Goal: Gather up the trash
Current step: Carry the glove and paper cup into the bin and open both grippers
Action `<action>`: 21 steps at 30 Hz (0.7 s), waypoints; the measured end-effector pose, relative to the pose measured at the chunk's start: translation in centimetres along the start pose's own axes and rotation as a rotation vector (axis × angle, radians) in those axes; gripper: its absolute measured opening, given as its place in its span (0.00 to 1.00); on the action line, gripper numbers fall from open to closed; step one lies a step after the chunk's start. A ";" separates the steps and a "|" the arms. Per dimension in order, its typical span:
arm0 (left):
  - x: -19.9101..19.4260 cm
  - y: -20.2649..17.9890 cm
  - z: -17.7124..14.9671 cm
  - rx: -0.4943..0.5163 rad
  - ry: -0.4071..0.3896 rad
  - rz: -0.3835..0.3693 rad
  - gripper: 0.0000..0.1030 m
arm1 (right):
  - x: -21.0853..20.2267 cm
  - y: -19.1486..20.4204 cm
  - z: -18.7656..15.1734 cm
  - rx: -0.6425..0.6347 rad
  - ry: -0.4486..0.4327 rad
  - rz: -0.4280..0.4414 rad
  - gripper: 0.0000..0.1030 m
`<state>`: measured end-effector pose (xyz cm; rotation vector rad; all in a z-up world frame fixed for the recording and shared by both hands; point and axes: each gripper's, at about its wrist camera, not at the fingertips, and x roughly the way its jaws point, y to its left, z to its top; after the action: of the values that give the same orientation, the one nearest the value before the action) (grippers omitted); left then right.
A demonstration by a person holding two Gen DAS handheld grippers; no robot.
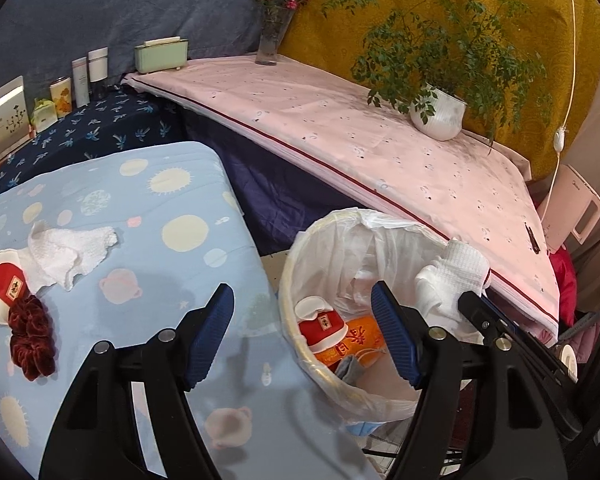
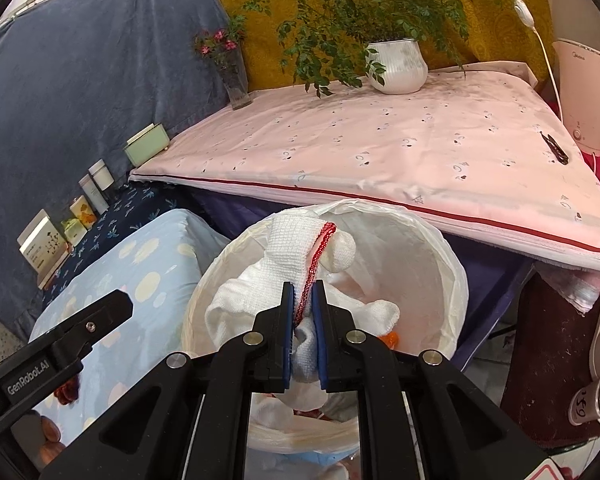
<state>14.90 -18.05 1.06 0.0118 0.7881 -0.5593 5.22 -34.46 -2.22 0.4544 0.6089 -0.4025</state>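
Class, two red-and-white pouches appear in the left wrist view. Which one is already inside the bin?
The red-and-white pouch lying in the bin on an orange packet. The other pouch rests on the blue cloth beside a white tissue.

Potted plant (image 1: 440, 114), flower vase (image 1: 270, 40), kettle (image 2: 584, 96).

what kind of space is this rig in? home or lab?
Likely a lived-in home room, staged for recording. Cloth-covered surfaces: a pink sheet and a blue planet-print cover. Household items sit around: a potted plant, an electric kettle, and a lined trash bin.
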 end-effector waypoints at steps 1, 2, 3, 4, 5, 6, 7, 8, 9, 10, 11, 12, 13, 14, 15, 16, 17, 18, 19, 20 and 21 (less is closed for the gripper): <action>-0.1 0.2 0.0 -0.002 -0.002 0.006 0.66 | 0.2 0.2 0.1 -0.004 -0.002 -0.005 0.14; -0.2 0.4 -0.1 -0.004 -0.004 0.011 0.66 | 0.3 0.4 0.1 -0.007 -0.005 -0.009 0.17; -0.3 0.7 -0.1 -0.010 -0.007 0.020 0.66 | 0.4 0.6 0.2 -0.010 -0.005 -0.016 0.20; -0.4 1.0 -0.2 -0.015 -0.011 0.027 0.69 | 0.4 0.8 0.3 -0.011 -0.008 -0.024 0.30; -0.5 1.4 -0.2 -0.022 -0.017 0.038 0.71 | 0.3 1.0 0.3 -0.011 -0.014 -0.029 0.38; -0.6 1.8 -0.3 -0.030 -0.020 0.050 0.74 | 0.2 1.2 0.3 -0.013 -0.020 -0.028 0.41; -0.8 2.2 -0.3 -0.037 -0.024 0.061 0.76 | 0.0 1.5 0.3 -0.017 -0.024 -0.024 0.45; -1.0 2.6 -0.4 -0.045 -0.029 0.068 0.76 | -0.1 1.7 0.2 -0.021 -0.026 -0.018 0.45; -1.1 3.0 -0.5 -0.050 -0.032 0.075 0.76 | -0.3 2.1 0.2 -0.027 -0.025 -0.012 0.46; -1.2 3.4 -0.5 -0.058 -0.032 0.083 0.77 | -0.4 2.4 0.1 -0.032 -0.024 -0.007 0.46; -1.4 3.9 -0.6 -0.067 -0.032 0.089 0.77 | -0.5 2.7 0.0 -0.037 -0.023 -0.002 0.46; -1.5 4.3 -0.7 -0.075 -0.033 0.092 0.77 | -0.5 3.0 -0.1 -0.041 -0.021 0.003 0.46; -1.7 4.7 -0.8 -0.084 -0.034 0.098 0.77 | -0.6 3.3 -0.2 -0.045 -0.020 0.008 0.46; -2.0 5.2 -0.9 -0.093 -0.036 0.102 0.77 | -0.8 3.5 -0.4 -0.048 -0.020 0.011 0.46; -2.2 5.6 -1.0 -0.101 -0.039 0.106 0.77 | -0.9 3.8 -0.5 -0.051 -0.019 0.015 0.46; -2.4 6.1 -1.2 -0.111 -0.042 0.111 0.77 | -1.0 4.2 -0.6 -0.054 -0.019 0.020 0.46; -2.6 6.5 -1.3 -0.119 -0.044 0.115 0.78 | -1.1 4.5 -0.7 -0.056 -0.018 0.025 0.47; -2.8 6.9 -1.4 -0.127 -0.044 0.118 0.78 | -1.2 4.8 -0.8 -0.059 -0.016 0.031 0.47; -3.0 7.4 -1.5 -0.134 -0.044 0.122 0.78 | -1.2 5.2 -1.0 -0.062 -0.014 0.037 0.47; -3.2 7.7 -1.6 -0.140 -0.044 0.127 0.78 | -1.3 5.6 -1.1 -0.067 -0.012 0.042 0.47; -3.4 8.1 -1.7 -0.145 -0.046 0.133 0.78 | -1.4 6.1 -1.3 -0.076 -0.010 0.046 0.47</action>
<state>15.73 -9.15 0.56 -0.0814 0.7758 -0.3745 6.55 -28.48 -0.54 0.3931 0.6008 -0.3361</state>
